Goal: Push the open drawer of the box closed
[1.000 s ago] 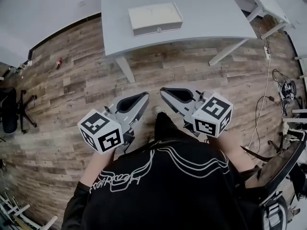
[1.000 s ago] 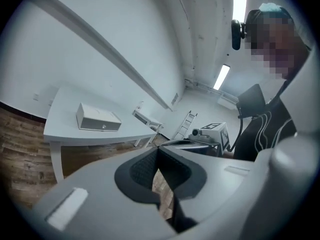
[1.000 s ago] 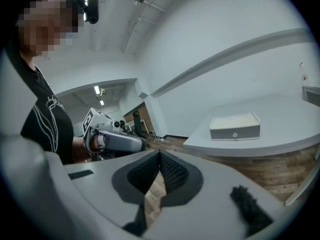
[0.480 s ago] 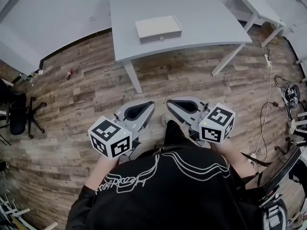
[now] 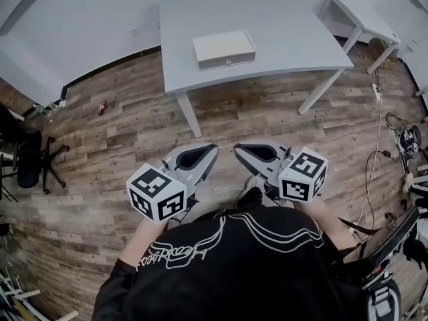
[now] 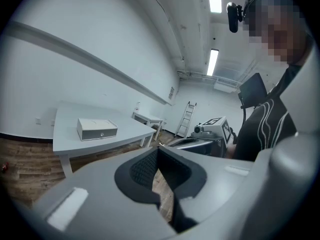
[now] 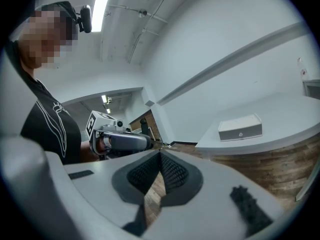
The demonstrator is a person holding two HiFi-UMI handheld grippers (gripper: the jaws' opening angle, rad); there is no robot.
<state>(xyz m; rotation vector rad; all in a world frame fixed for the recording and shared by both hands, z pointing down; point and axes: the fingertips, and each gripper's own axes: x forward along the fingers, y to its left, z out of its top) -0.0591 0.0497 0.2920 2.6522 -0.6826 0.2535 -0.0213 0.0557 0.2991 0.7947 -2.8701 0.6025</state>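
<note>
One box [image 5: 224, 45] with one drawer [image 5: 226, 61] is located on the table [image 5: 294, 32], well apart from the two tools. The left tool [image 5: 210, 149] and the right tool [image 5: 239, 148] are both held clenched, with nothing gripped, above the wooden floor [image 5: 120, 126].

bare tabletop [image 5: 287, 20] all round the box [image 5: 224, 47]; open wood floor [image 5: 134, 132] before it

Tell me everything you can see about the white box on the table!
The flat, rectangular off-white box lies level on the pale grey table, near its front edge. Its long front face points toward the person and has a small round knob in the middle. From this far off, that drawer front looks about flush; I cannot tell if it is open. Only the table touches it.
</note>
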